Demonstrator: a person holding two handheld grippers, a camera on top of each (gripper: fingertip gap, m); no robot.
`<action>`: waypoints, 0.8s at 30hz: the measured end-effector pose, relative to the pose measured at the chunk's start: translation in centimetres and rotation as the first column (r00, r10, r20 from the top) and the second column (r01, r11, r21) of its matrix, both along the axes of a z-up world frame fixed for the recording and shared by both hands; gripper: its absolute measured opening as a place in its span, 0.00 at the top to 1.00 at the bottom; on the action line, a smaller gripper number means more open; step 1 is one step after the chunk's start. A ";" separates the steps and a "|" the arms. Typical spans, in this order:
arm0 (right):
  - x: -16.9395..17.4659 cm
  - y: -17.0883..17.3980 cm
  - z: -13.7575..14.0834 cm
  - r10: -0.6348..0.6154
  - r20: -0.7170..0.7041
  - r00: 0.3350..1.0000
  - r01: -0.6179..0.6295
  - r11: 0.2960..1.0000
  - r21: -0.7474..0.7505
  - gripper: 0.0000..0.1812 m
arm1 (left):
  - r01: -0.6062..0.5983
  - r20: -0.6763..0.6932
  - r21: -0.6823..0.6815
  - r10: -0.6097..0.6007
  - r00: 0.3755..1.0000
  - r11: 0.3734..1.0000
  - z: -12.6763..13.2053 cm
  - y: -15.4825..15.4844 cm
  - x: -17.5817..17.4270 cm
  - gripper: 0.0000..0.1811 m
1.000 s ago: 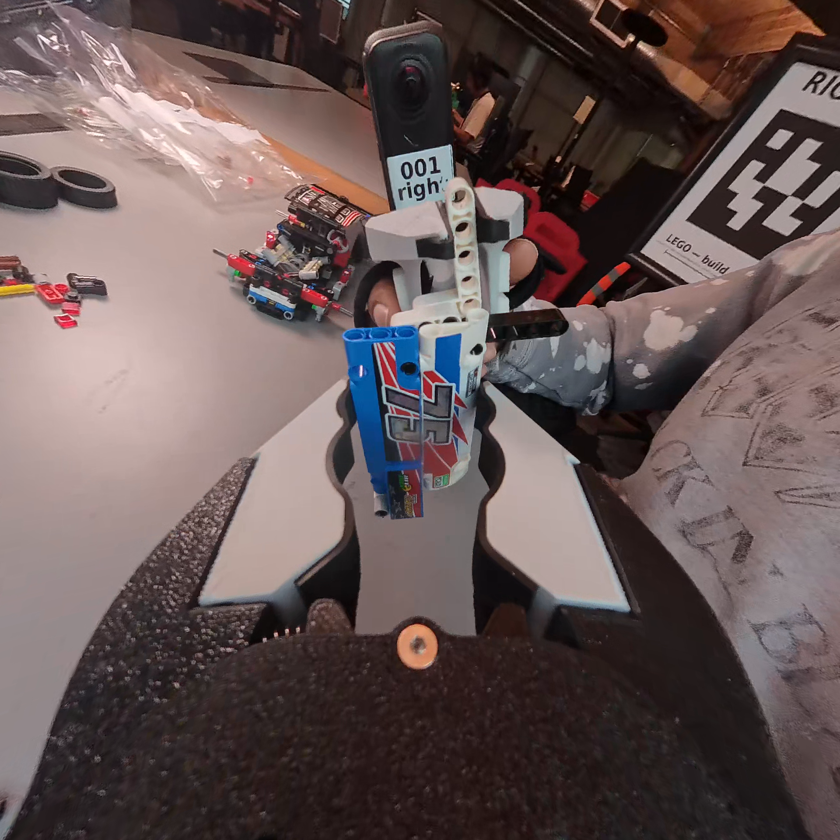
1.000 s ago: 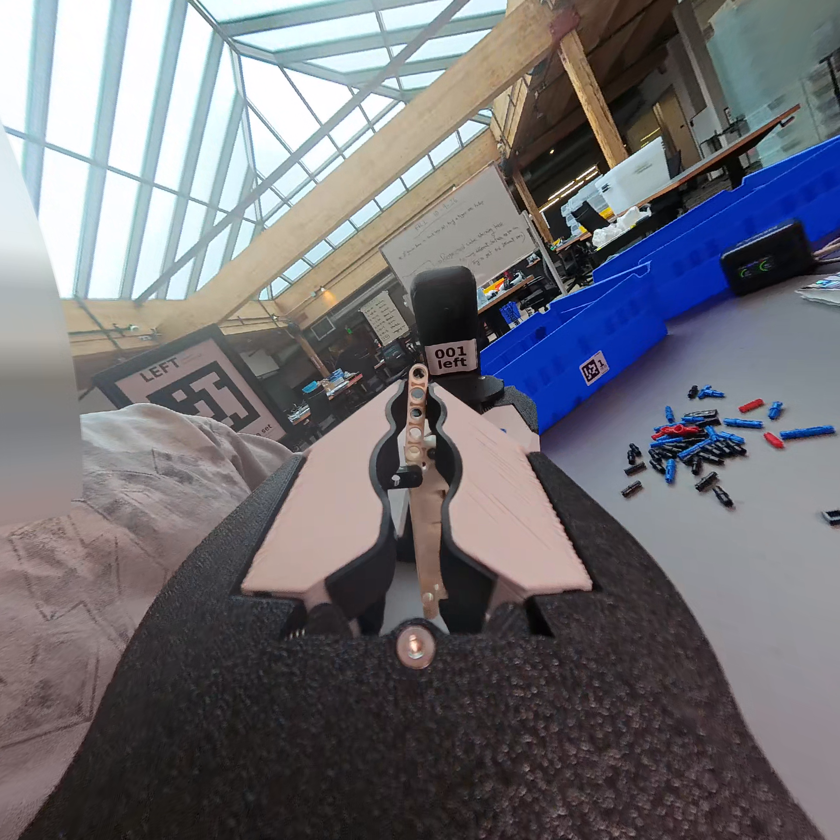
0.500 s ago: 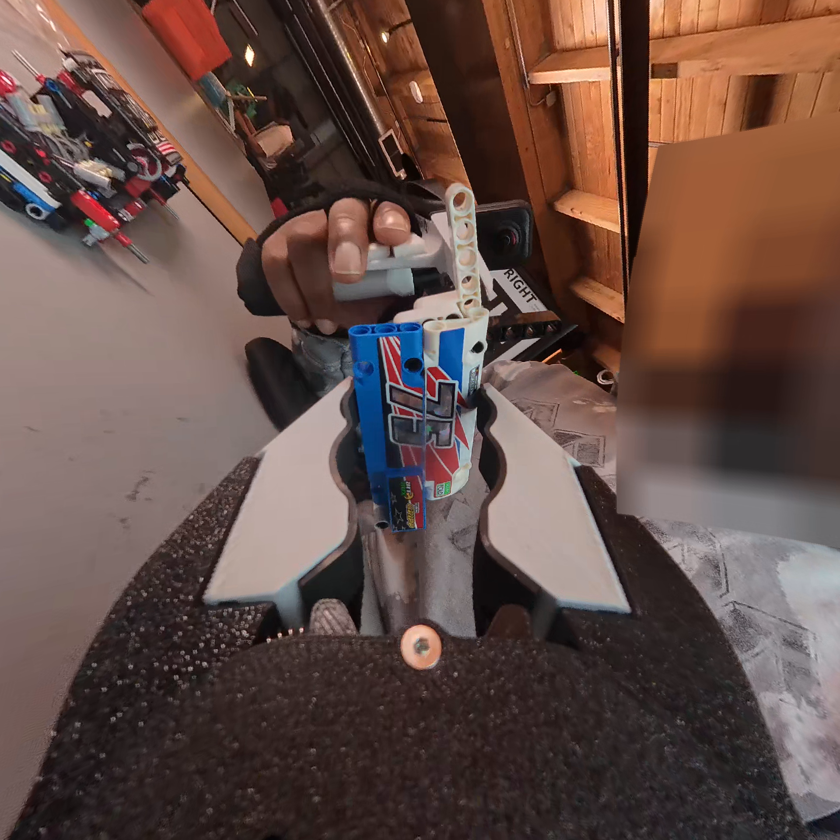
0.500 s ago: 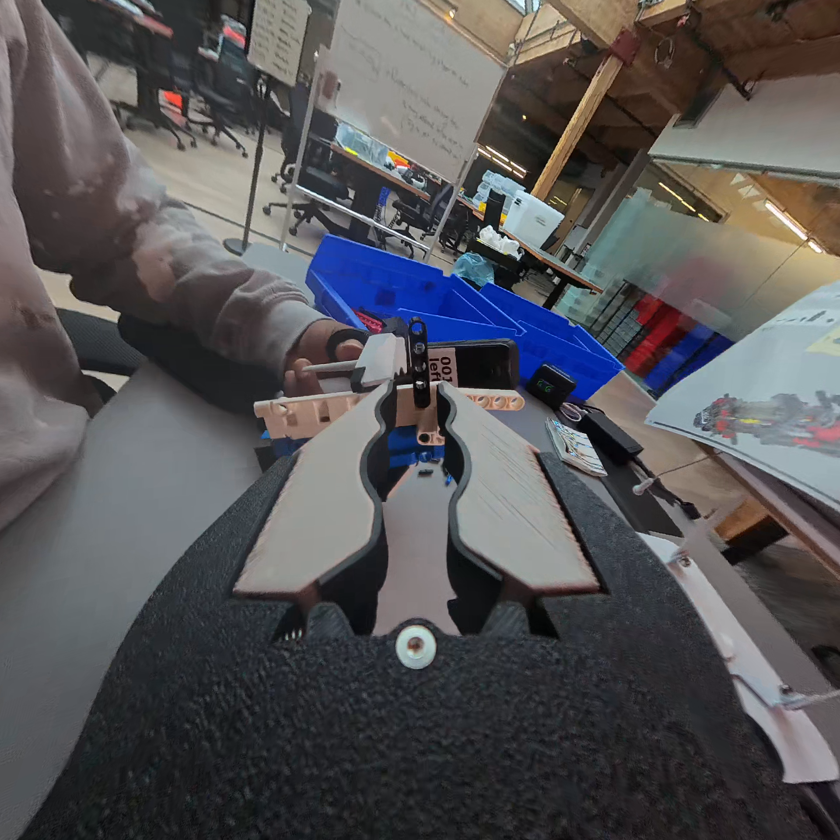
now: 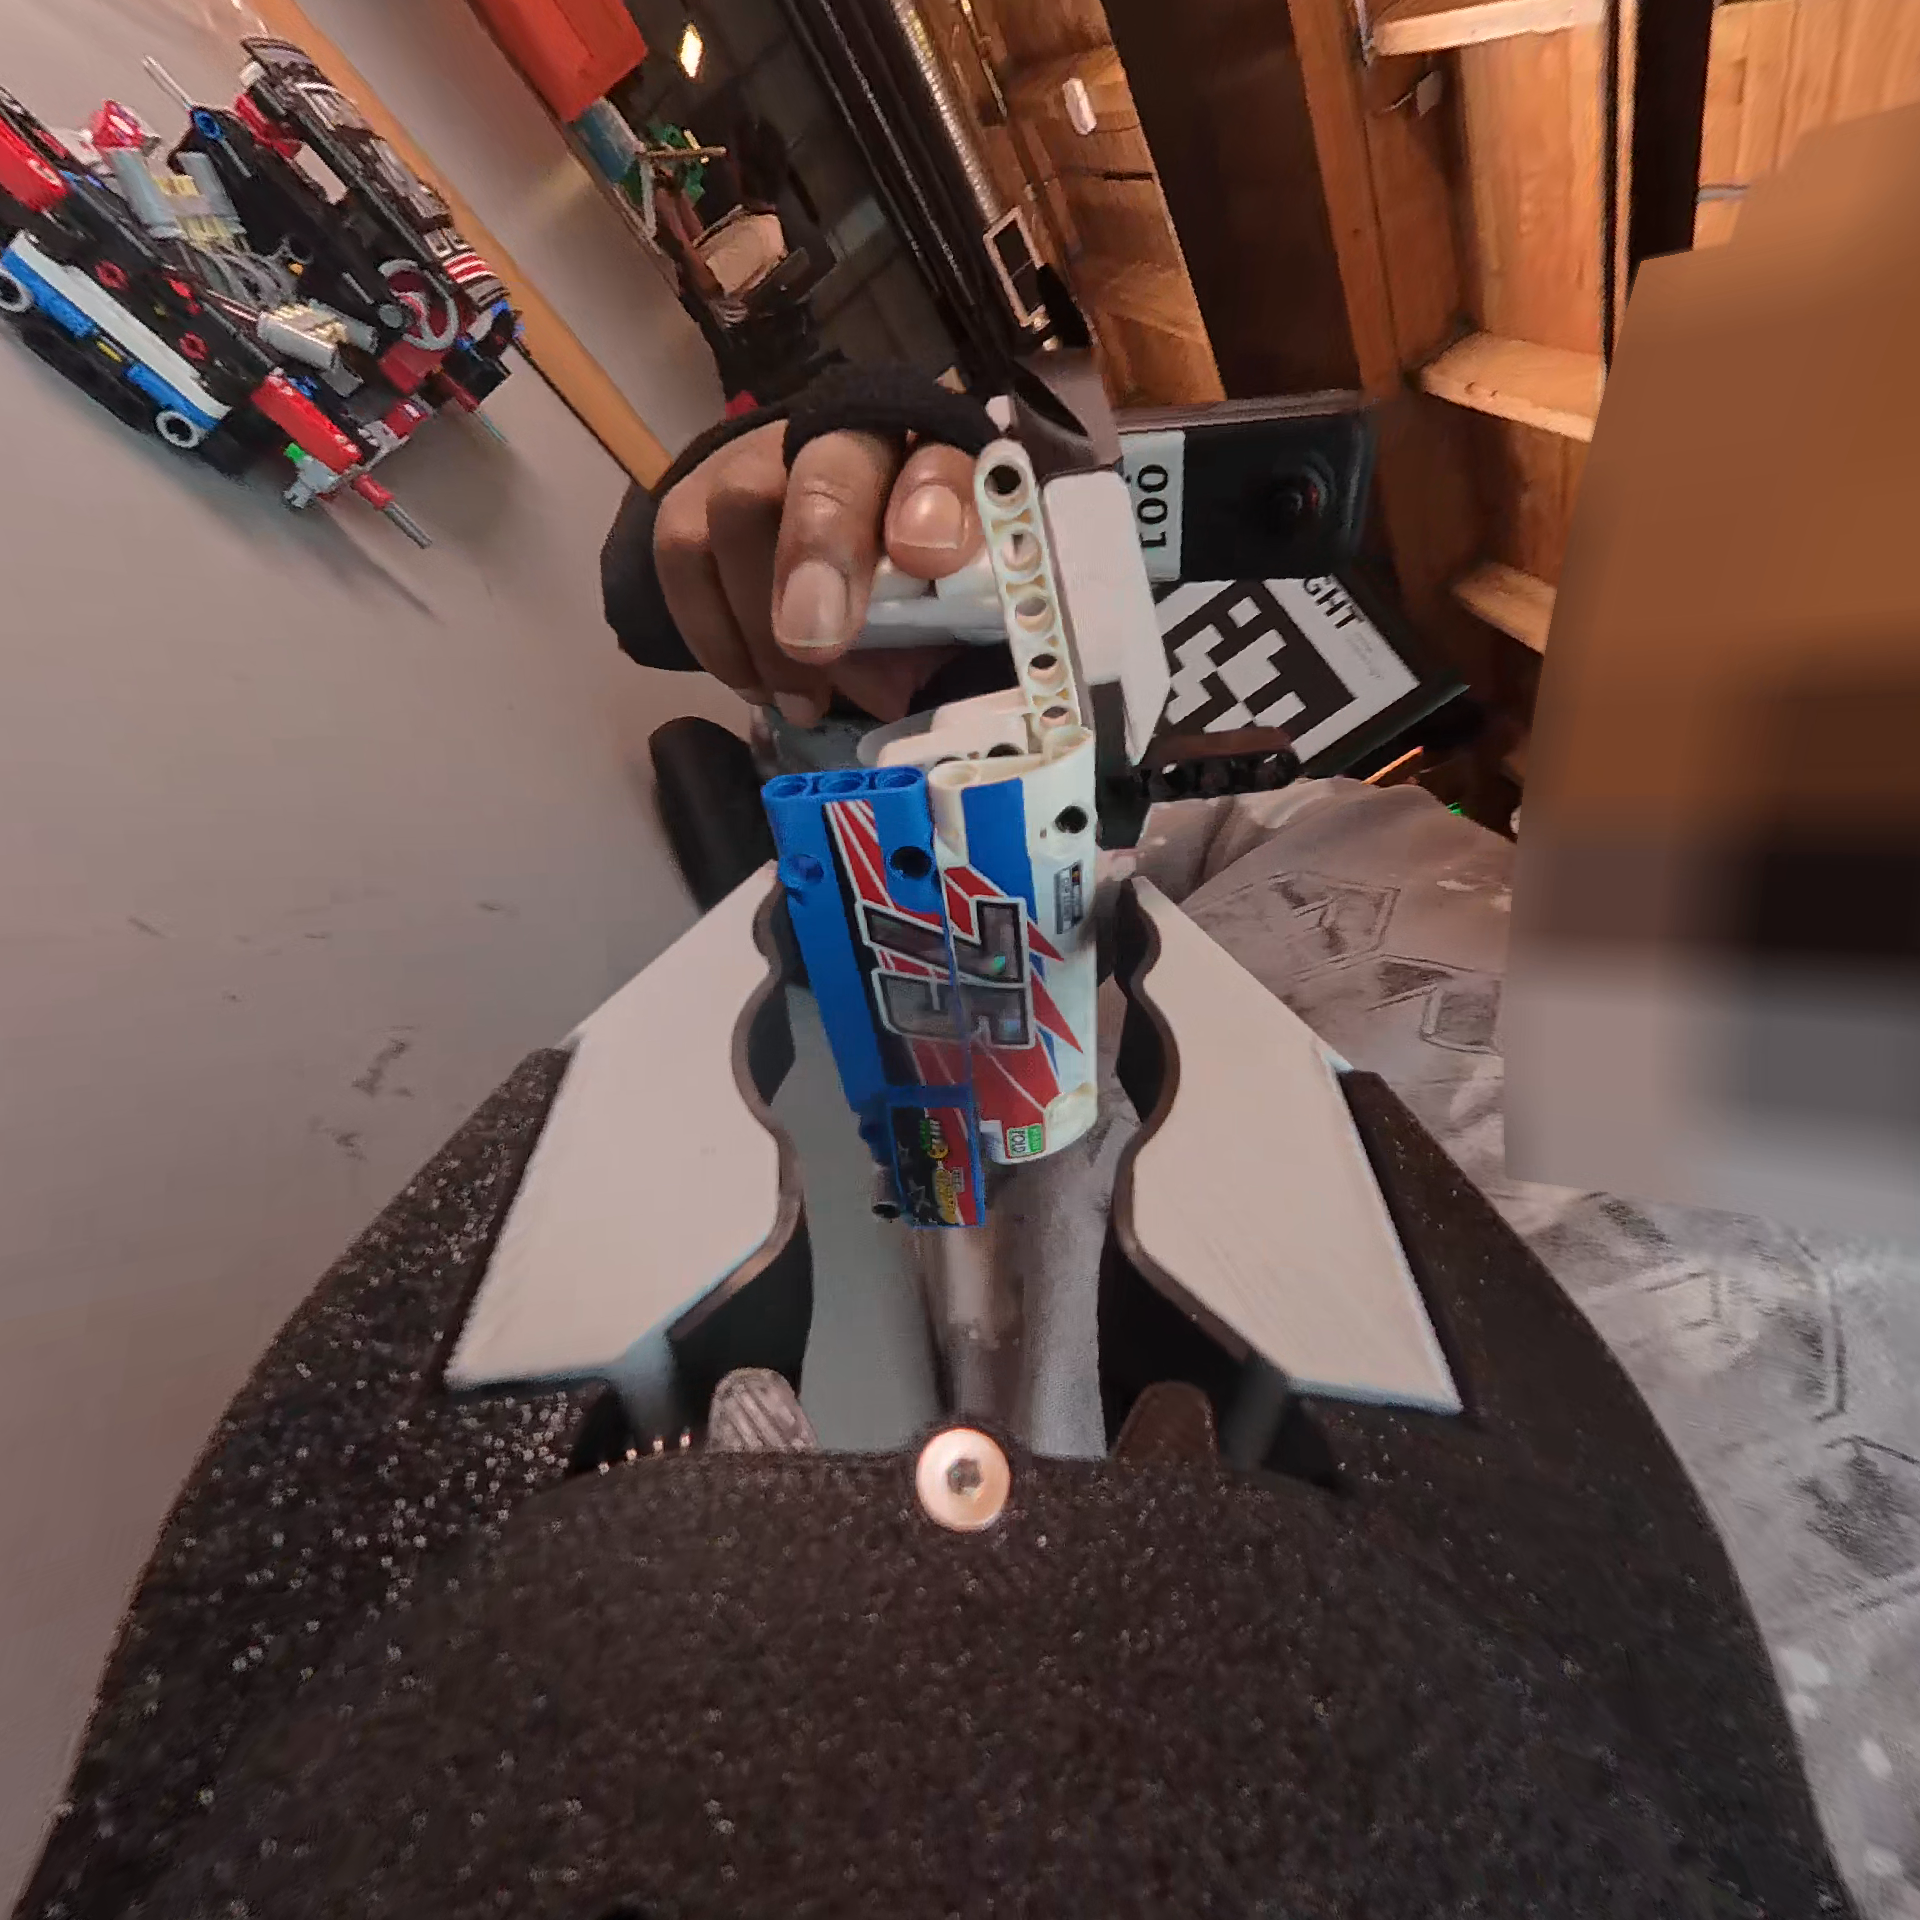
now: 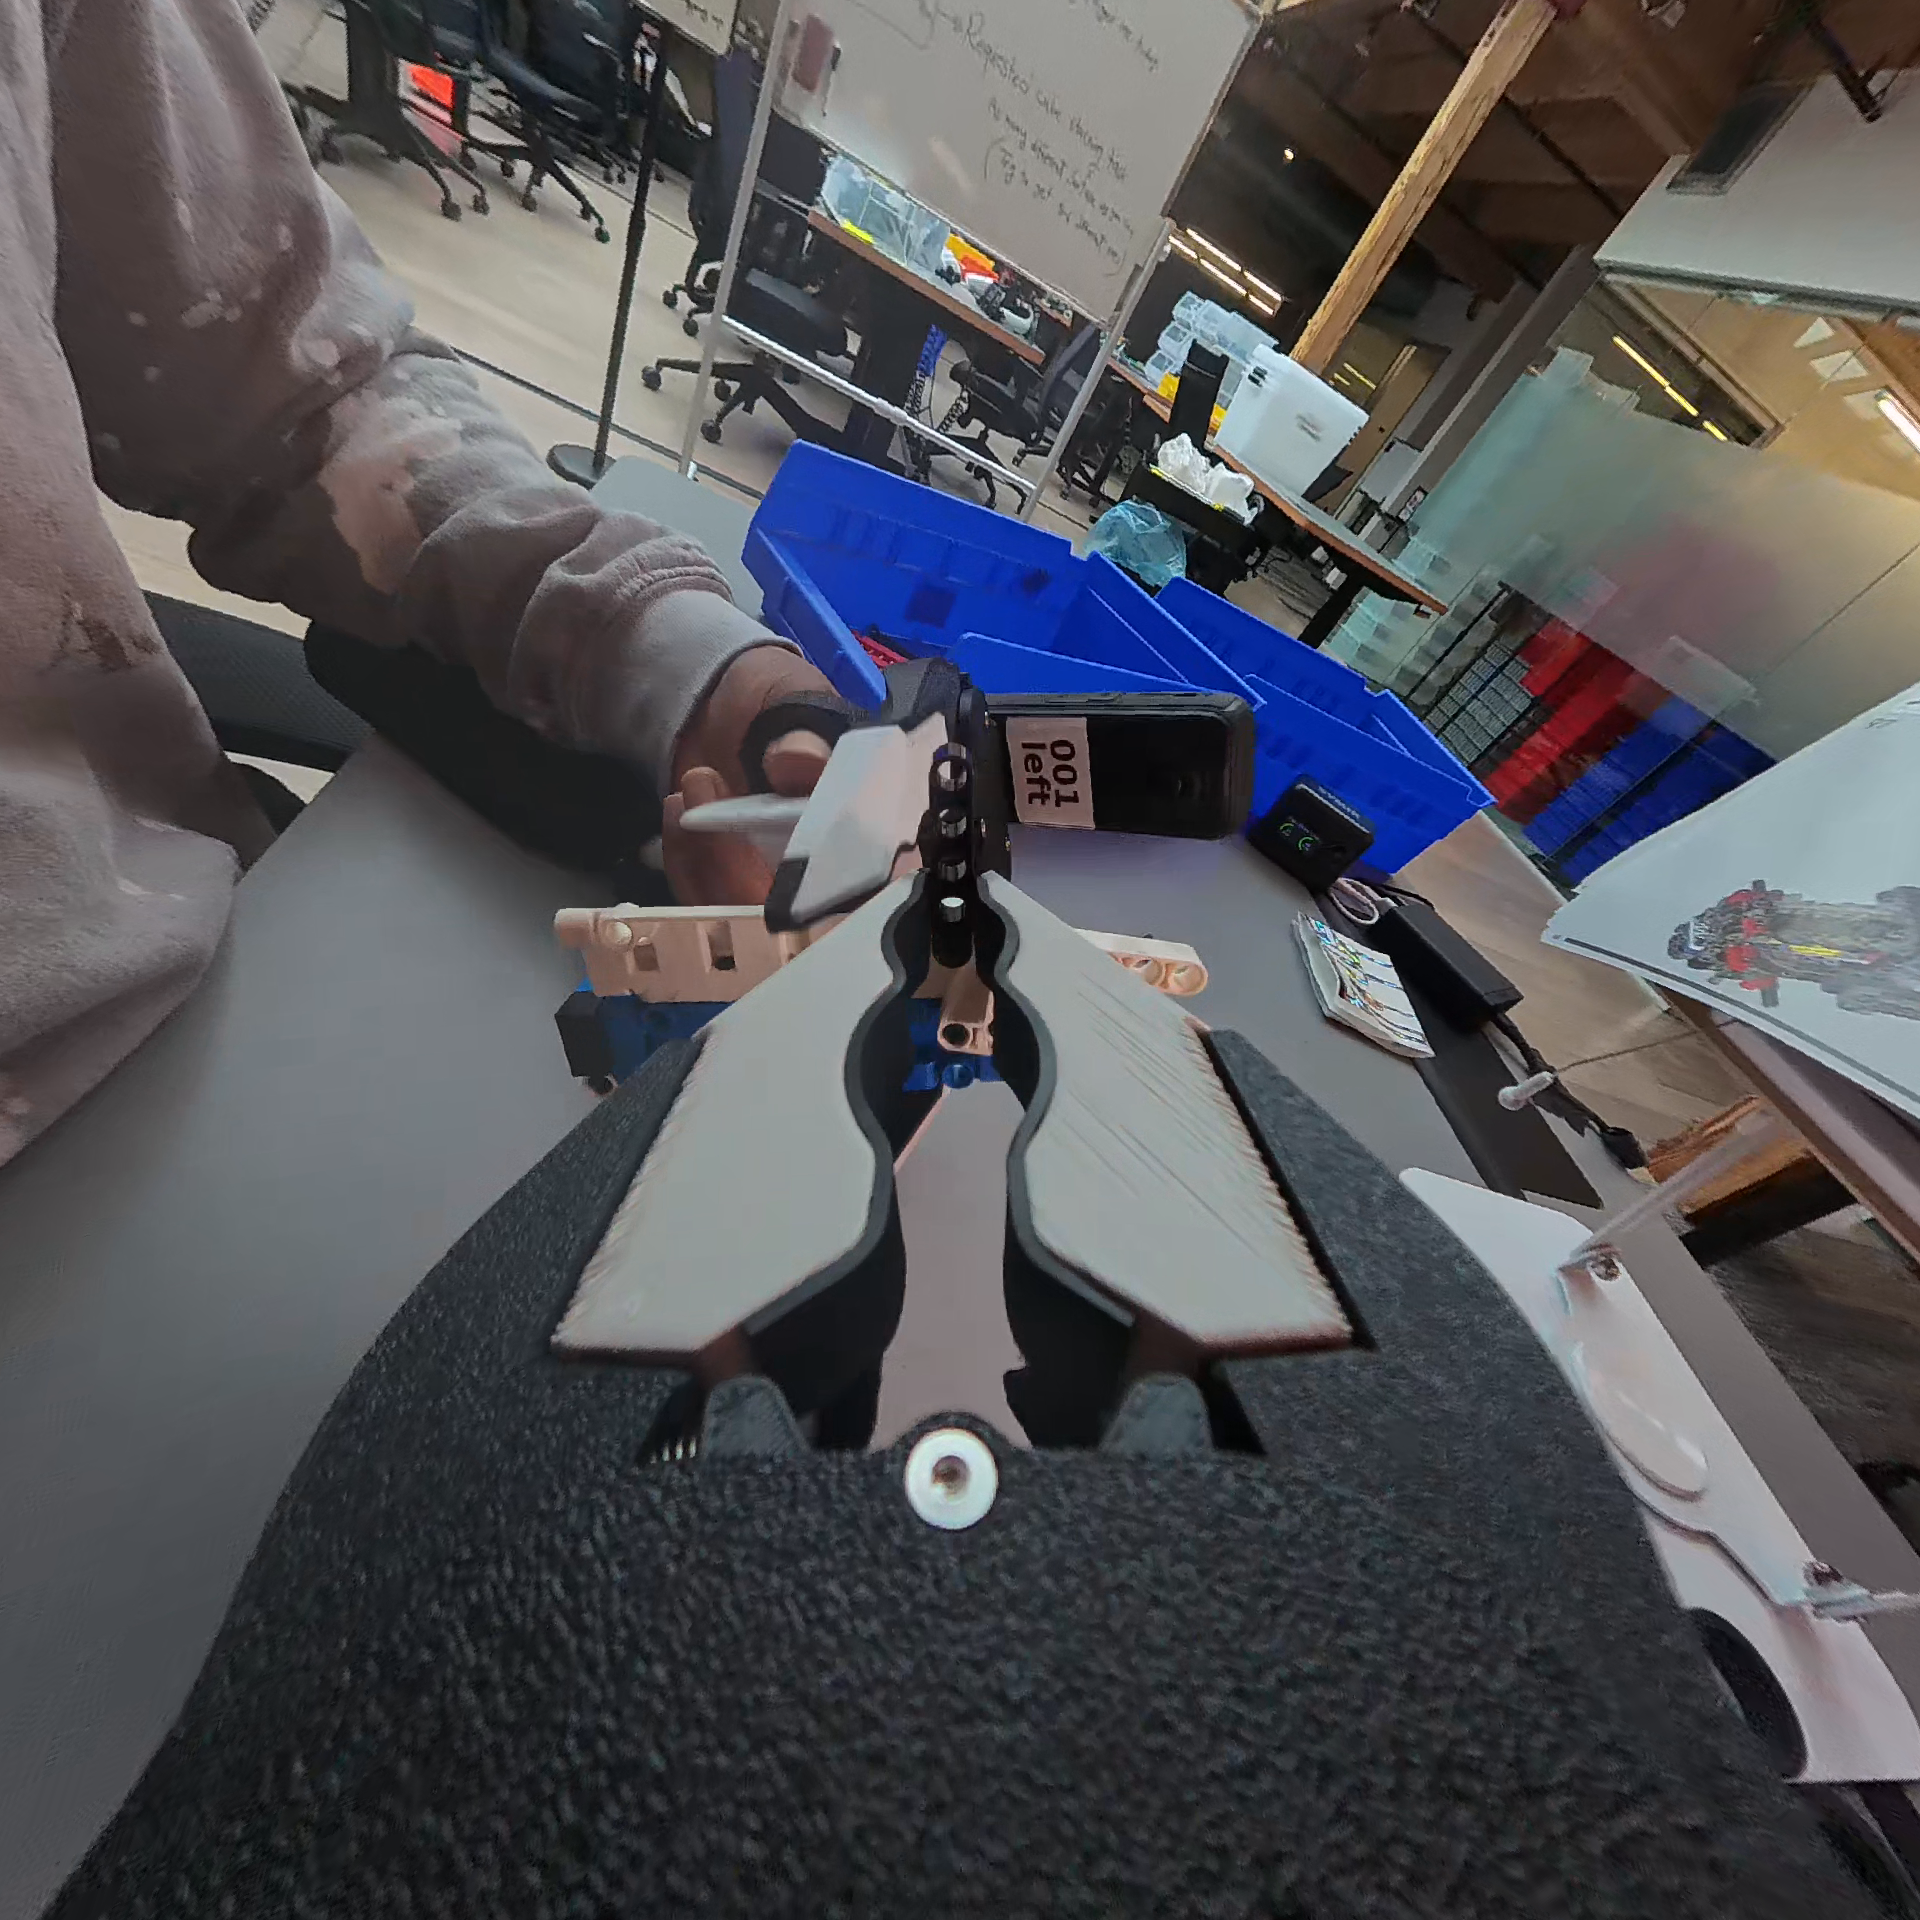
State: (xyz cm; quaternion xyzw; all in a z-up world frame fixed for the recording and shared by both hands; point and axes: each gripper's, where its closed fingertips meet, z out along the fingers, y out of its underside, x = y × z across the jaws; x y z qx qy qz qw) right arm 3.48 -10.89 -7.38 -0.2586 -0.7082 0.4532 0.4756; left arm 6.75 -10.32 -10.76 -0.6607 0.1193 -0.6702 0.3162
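Note:
My left gripper [image 5: 951, 904] is shut on a blue and white panel assembly [image 5: 935, 987] with red stripe stickers, held above the grey table [image 5: 260, 831]. A white holed beam [image 5: 1034, 613] rises from its far end. A black holed beam [image 5: 1216, 774] sticks out to the right. Beyond it a hand [image 5: 810, 561] holds my right gripper. In the right wrist view my right gripper [image 6: 953, 894] is shut on the black beam [image 6: 951, 821]. The assembly's white beam [image 6: 675, 935] and blue part [image 6: 644, 1023] lie just behind the fingers, with the left gripper's finger [image 6: 842, 821] on them.
A partly built red, black and blue car model [image 5: 239, 281] stands on the table at far left. Blue bins [image 6: 1039, 623], a small black device [image 6: 1309, 831], a sticker sheet [image 6: 1361, 982], a power adapter [image 6: 1444, 966] and an instruction booklet [image 6: 1766, 914] lie to the right. My hands' fingertips stand some 4 centimeters from each other.
Both grippers have rolled and swung together with the assembly between them, so the backgrounds have turned. In the last half second they shifted only slightly. Both grips are unchanged.

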 end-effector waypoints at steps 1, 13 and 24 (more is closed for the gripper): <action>-0.1 -0.1 -0.1 0.004 0.005 1.000 -0.004 1.000 -0.003 0.96 | -0.007 -0.025 0.007 0.007 1.000 1.000 -0.2 0.0 0.1 0.69; 1.2 0.7 3.1 -0.037 -0.157 0.987 0.041 0.999 0.022 0.96 | -0.129 0.158 0.107 0.111 0.981 0.986 4.4 0.4 -2.9 0.82; -0.2 1.4 0.9 -0.071 -0.109 0.991 0.074 0.997 0.024 0.96 | -0.154 0.001 0.241 0.158 0.987 0.958 4.1 -0.8 -4.3 0.88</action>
